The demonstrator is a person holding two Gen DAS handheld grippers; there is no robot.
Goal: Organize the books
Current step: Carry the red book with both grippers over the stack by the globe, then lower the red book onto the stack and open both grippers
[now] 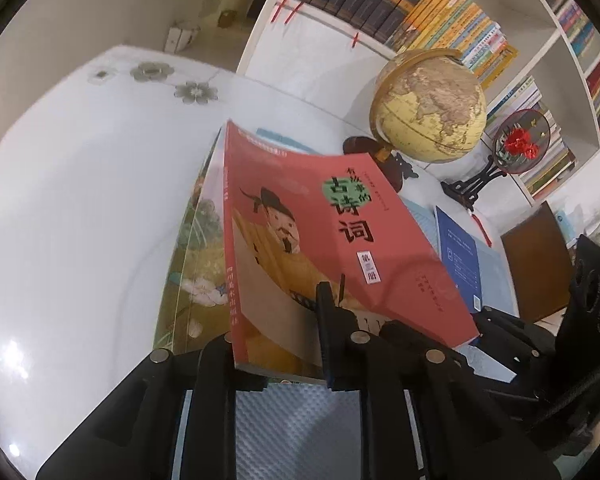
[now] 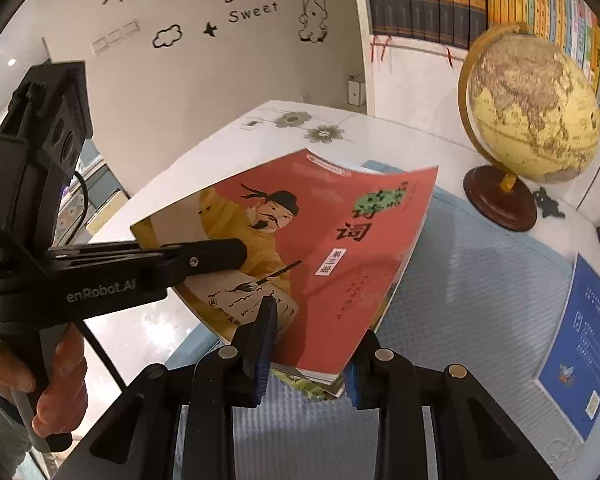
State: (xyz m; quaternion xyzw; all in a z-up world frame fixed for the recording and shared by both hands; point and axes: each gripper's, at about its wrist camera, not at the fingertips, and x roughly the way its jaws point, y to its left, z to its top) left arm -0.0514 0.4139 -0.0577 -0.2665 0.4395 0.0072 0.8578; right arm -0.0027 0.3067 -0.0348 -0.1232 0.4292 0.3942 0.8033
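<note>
— Two thin paperbacks, red book [image 2: 324, 264] on top, hung over the blue mat [image 2: 480, 280], sagging and floppy.

— Grips?

— Left gripper [image 1: 276, 344] clamped the near-left edge. Right gripper [image 2: 308, 344] seemed to pinch the bottom edge, though its pads looked loose. Hold by the spine; glossy covers slip.

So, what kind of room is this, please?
Probably a home study or a child's reading room: white bookshelves packed with books, a globe on the white table, and cartoon wall stickers.
</note>
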